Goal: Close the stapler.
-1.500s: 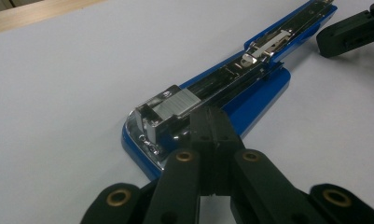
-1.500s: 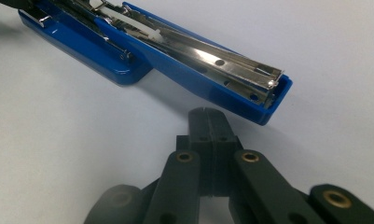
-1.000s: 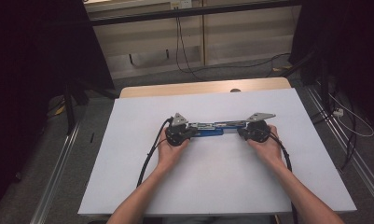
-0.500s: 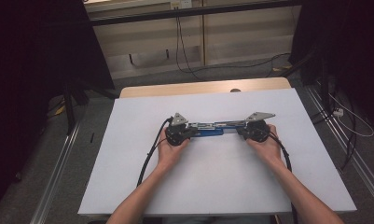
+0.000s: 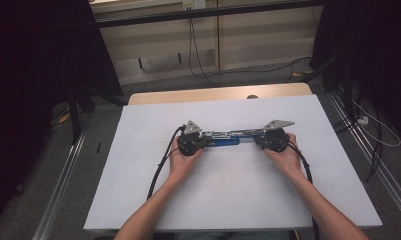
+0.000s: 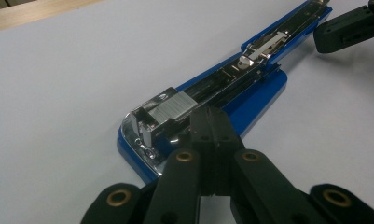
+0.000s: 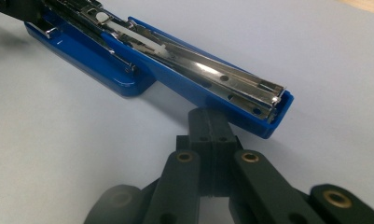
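Observation:
A blue stapler (image 5: 227, 139) lies swung open flat in the middle of the white table top (image 5: 238, 195). Its base and staple magazine (image 6: 208, 88) point toward my left gripper (image 6: 210, 117), whose jaws are pressed together with nothing between them, their tips at the base's edge. A silver block of staples (image 6: 174, 105) sits at the magazine's near end. The stapler's opened arm (image 7: 208, 74) ends just in front of my right gripper (image 7: 209, 119), also shut and empty. In the high view the left gripper (image 5: 204, 142) and right gripper (image 5: 259, 140) face each other across the stapler.
The white sheet covers a wooden table (image 5: 213, 94) whose far edge shows bare. Cables (image 5: 160, 165) trail back from both grippers along the forearms. Dark stands and floor cables (image 5: 368, 120) flank the table.

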